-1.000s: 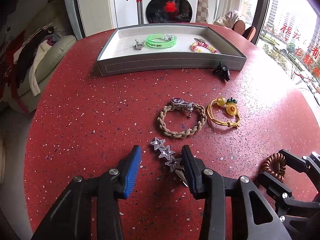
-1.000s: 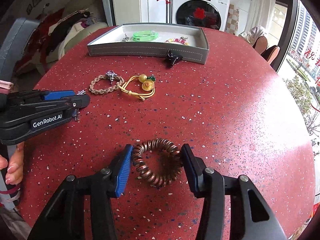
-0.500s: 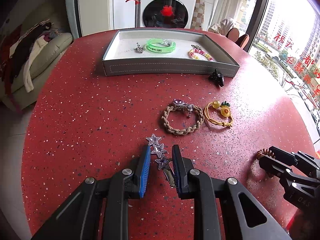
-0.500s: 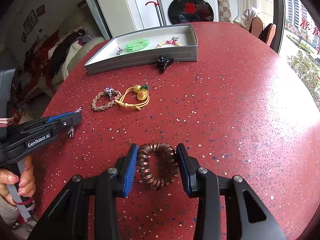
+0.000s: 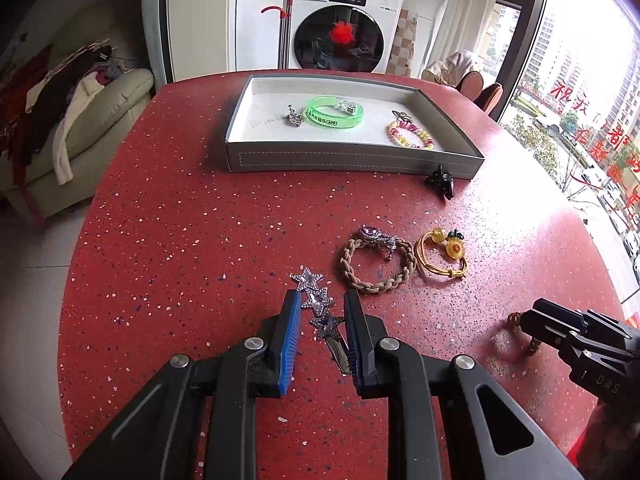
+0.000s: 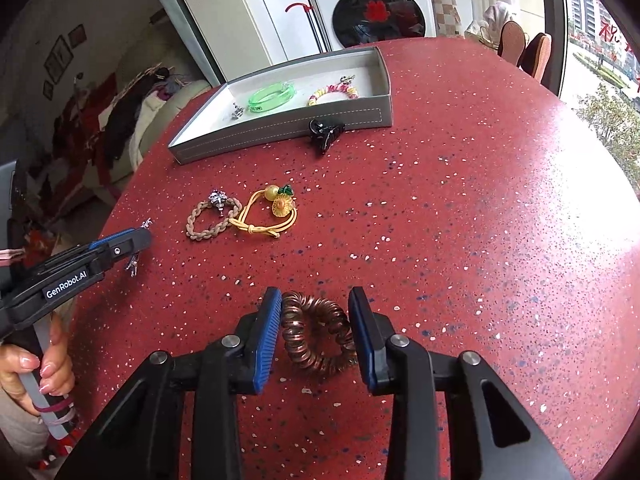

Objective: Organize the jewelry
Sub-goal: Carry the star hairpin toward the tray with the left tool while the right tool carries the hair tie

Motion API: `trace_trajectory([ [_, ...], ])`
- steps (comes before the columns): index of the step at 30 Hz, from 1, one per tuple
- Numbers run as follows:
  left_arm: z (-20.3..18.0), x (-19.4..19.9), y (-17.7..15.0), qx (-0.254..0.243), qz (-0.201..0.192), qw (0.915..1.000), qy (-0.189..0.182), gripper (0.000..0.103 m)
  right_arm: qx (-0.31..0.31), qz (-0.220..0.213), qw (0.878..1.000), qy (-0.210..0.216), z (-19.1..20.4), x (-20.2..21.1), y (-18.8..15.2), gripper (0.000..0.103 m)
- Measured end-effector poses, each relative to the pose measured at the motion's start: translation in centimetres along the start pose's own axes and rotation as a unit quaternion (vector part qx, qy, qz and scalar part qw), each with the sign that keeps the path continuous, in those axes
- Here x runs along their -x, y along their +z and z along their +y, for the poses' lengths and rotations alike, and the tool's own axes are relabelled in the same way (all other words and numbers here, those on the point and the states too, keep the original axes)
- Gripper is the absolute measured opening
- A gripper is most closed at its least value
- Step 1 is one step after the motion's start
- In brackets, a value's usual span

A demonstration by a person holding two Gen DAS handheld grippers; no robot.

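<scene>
1. Roughly a third done by the look of it: three pieces in the tray, six not in yet.
2. In the tray, far ahead of both sets of fingers: a green bangle, a small silver charm just left of it, and a pink-and-yellow beaded bracelet off to its right. One open compartment, no dividers, lots of bare lining.
3. Pinching the star hair clip in the left gripper. Just been closing those fingers down on it, gripped at the lower stars, top star poking out past the fingertips. Looks lifted clear of the worktop, going by the right camera.
4. Holding the copper coil hair tie in the right gripper, fingers pressing on either side. Just been easing those open a touch, coil between them and apparently gripped, probably just the springy coil pushing back.
5. Lying loose on the worktop: a braided bracelet just ahead and right of the left fingers, a yellow cord tie with a sunflower touching it on the far side, and a black claw clip further ahead, just in front of the tray's front wall.
6. Next up, presumably: carry both pieces forward over the tray wall and let go, then back for the other three.
</scene>
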State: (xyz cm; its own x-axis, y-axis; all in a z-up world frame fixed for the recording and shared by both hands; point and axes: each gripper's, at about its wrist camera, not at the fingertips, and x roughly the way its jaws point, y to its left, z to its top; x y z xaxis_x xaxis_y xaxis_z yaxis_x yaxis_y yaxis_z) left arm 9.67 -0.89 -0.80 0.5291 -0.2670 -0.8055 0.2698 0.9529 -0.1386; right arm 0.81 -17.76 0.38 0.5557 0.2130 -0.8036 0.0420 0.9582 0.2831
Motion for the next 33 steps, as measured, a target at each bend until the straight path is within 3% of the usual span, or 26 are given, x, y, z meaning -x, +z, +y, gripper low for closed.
trace_trajectory([
  [2, 0.1, 0.0, -0.1, 0.0, 0.001, 1.0, -0.001, 0.041, 0.002, 0.012, 1.0, -0.006, -0.1, -0.3, -0.3, 0.062],
  [11, 0.0, -0.1, -0.5, -0.004, 0.003, 1.0, -0.002, 0.041, 0.057, -0.002, 0.997, -0.048, 1.7, 1.5, -1.7, 0.062],
  [13, 0.0, -0.2, -0.5, -0.002, 0.005, 1.0, -0.002, 0.041, 0.081, -0.003, 0.995, -0.058, 2.4, 1.6, -1.9, 0.061],
  [17, 0.1, -0.3, -0.7, -0.001, 0.006, 1.0, -0.002, 0.041, 0.116, 0.009, 0.992, -0.054, 3.6, 0.8, -2.2, 0.046],
  [22, -0.1, -0.2, -0.7, -0.003, 0.004, 1.0, -0.003, 0.041, 0.172, -0.004, 0.982, -0.083, 5.1, 0.8, -2.1, 0.043],
  [25, 0.1, 0.2, -0.8, -0.003, 0.0, 1.0, -0.001, 0.041, 0.184, -0.006, 0.981, -0.056, 5.4, 1.7, -1.8, 0.043],
  [30, 0.4, 0.0, -0.7, 0.005, 0.001, 1.0, -0.001, 0.041, 0.219, 0.019, 0.974, -0.057, 7.2, -0.4, -1.9, 0.043],
  [33, 0.4, 0.0, -0.9, 0.005, 0.003, 1.0, -0.001, 0.041, 0.207, 0.031, 0.976, -0.053, 7.1, -1.8, -2.0, 0.04],
])
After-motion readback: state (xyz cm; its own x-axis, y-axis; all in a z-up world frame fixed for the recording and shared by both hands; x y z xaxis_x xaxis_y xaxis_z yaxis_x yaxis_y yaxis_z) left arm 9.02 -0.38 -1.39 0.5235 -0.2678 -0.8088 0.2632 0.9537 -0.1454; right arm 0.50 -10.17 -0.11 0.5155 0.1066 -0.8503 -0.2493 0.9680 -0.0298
